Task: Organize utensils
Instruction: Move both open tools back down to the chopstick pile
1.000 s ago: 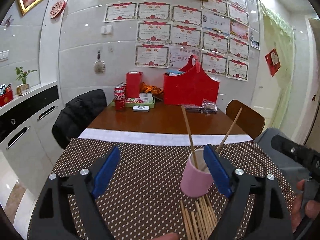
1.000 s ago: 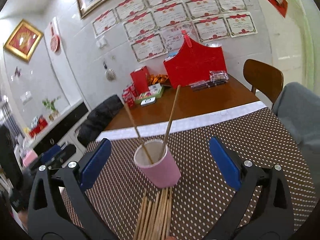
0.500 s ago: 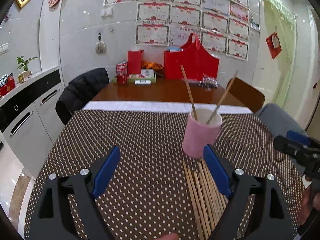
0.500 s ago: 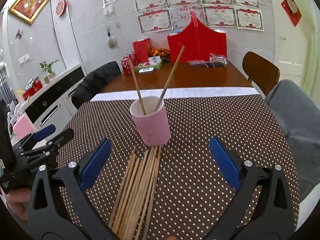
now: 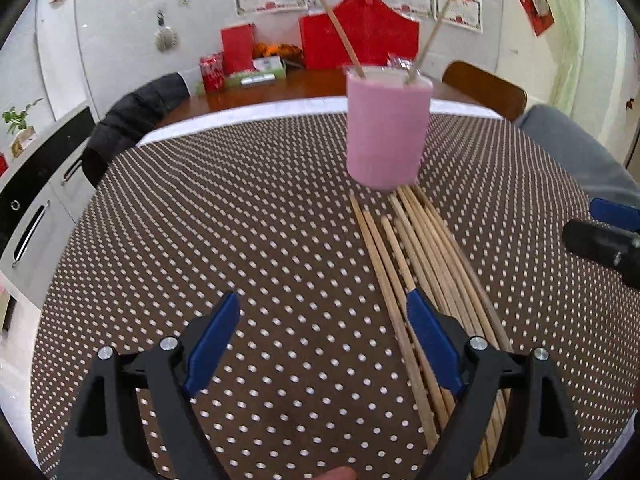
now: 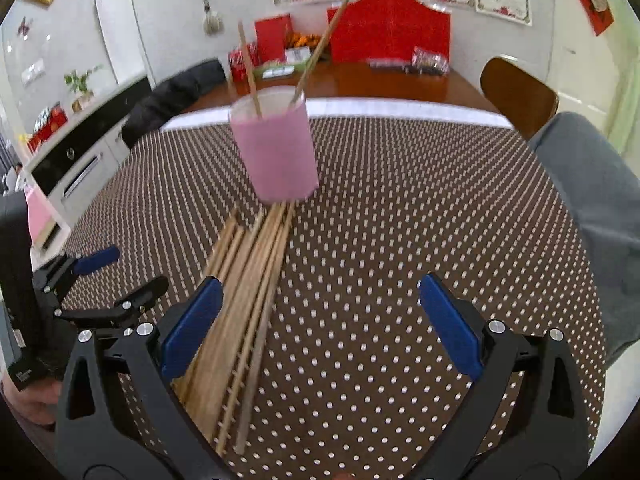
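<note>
Blue-padded left gripper (image 5: 322, 338) low over the dotted tablecloth (image 5: 240, 240), jaws spread wide, nothing between them; its right finger sits over the left side of the loose chopsticks (image 5: 420, 264). Right gripper (image 6: 320, 312) also spread wide and empty, its left finger over the same bundle (image 6: 244, 300), which from this side runs out under that finger.

Bundle lies flat on the cloth, sticks side by side and roughly parallel, long axis running from the near edge of the table away toward the pink cup (image 5: 386, 132); far ends fan slightly and stop at the cup's base, some touching it. Roughly nine or ten sticks; exact count unclear where they overlap and blur.

Cup stands upright near the middle of the table, just beyond the bundle. Two chopsticks (image 5: 344, 40) stand in it, leaning apart in a V.

Red bag (image 5: 360, 36) at the table's far edge against the wall.
</note>
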{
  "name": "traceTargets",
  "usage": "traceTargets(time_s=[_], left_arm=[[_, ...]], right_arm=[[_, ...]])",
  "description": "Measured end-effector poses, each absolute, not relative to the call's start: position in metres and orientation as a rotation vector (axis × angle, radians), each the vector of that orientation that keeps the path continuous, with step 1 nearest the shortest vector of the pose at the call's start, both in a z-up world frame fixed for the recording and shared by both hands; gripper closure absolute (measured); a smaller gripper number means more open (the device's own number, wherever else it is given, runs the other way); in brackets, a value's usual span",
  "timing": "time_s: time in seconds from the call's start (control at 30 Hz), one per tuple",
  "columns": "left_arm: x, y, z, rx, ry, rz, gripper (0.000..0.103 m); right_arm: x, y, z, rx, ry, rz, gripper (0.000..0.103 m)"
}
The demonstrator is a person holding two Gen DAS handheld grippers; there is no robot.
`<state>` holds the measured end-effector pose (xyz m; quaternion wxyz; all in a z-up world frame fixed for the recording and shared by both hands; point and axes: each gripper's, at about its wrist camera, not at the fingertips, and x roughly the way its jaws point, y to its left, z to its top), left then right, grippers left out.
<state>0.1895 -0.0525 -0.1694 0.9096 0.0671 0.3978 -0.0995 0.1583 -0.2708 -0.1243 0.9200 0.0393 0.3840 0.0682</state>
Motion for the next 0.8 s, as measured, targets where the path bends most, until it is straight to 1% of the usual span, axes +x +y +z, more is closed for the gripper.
traceTargets(time_s=[0.23,0.3,0.7,0.8], left_arm=[[0.194,-0.063,-0.195,0.189,0.896,-0.211,0.019],[0.194,-0.063,-0.198,0.185,0.894,-0.225,0.019],[0.187,-0.050,-0.201,0.131,0.897,-0.256,0.018],[0.191,-0.051,-0.201,0.117,0.904,-0.263,0.018]], right_arm=[[0.160,-0.268,-0.149,0.056,0.852,0.143,0.006],[0.160,-0.267,-0.154,0.045,0.865,0.138,0.006],[0.165,-0.242,-0.186,-0.114,0.957,0.119,0.006],[0.167,-0.243,-0.190,-0.108,0.961,0.124,0.006]])
